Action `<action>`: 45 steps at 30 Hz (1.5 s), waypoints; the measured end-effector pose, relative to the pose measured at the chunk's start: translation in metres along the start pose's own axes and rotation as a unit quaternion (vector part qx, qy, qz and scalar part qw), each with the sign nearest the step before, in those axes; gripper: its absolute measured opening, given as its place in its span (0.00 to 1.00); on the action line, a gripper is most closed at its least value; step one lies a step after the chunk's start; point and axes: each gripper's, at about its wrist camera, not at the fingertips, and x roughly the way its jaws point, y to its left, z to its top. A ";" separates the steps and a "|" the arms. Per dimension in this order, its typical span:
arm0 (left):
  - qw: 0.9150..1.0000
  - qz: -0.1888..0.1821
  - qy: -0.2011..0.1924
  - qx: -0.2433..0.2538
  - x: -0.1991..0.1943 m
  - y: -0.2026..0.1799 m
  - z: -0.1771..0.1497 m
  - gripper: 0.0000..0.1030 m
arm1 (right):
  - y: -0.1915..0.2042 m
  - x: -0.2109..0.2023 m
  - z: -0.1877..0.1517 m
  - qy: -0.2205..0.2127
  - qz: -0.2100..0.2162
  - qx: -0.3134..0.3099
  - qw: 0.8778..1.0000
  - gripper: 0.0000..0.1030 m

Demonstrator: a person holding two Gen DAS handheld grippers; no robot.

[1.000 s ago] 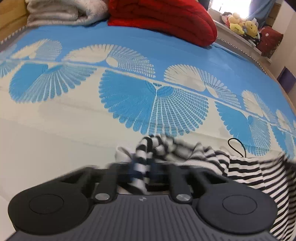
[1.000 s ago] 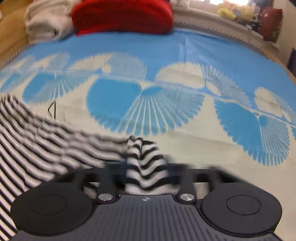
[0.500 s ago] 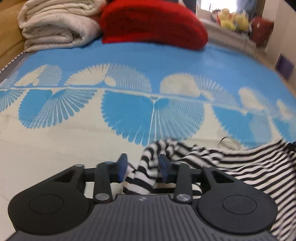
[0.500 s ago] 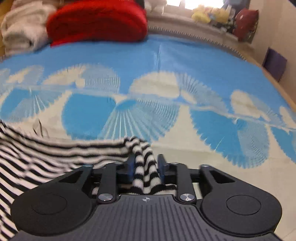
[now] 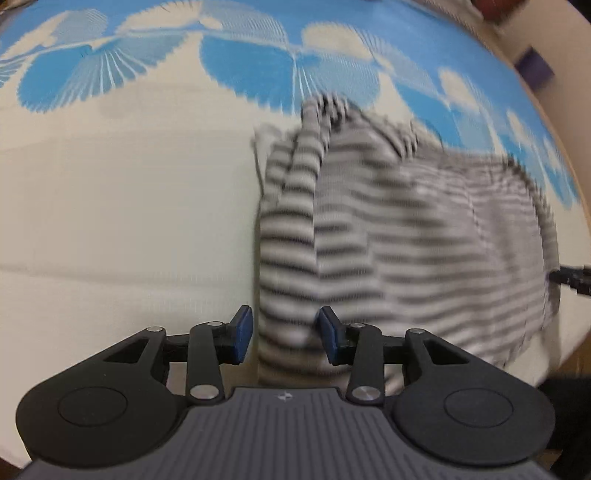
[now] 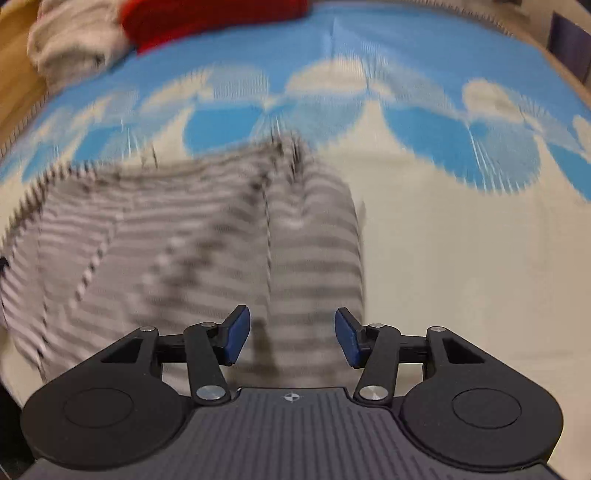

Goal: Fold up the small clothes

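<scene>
A small black-and-white striped garment lies spread on the bed, blurred by motion. My left gripper is open, its blue pads either side of the garment's near left edge. In the right wrist view the garment fills the left and middle. My right gripper is open over the garment's near right edge, pads apart and not pinching it. The tip of the right gripper shows at the far right of the left wrist view.
The bed cover is cream near me with blue fan patterns farther off. A red blanket and a folded cream blanket lie at the far end. The bed's right edge curves close by.
Both grippers were shut on the garment's corners and held it up. Now both have opened and the garment lies flat on the bed. Both views have tilted down toward the near edge.
</scene>
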 end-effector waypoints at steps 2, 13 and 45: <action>1.000 0.007 0.021 0.018 0.004 0.001 -0.015 0.47 | -0.002 0.005 -0.015 0.028 -0.009 0.002 1.000 0.54; 0.996 0.010 0.053 0.066 0.018 -0.010 -0.039 0.14 | -0.009 0.002 -0.033 0.042 0.027 0.038 0.998 0.21; 0.981 0.044 0.083 0.172 0.031 -0.076 -0.040 0.36 | 0.002 0.019 -0.039 0.062 -0.054 -0.036 0.996 0.38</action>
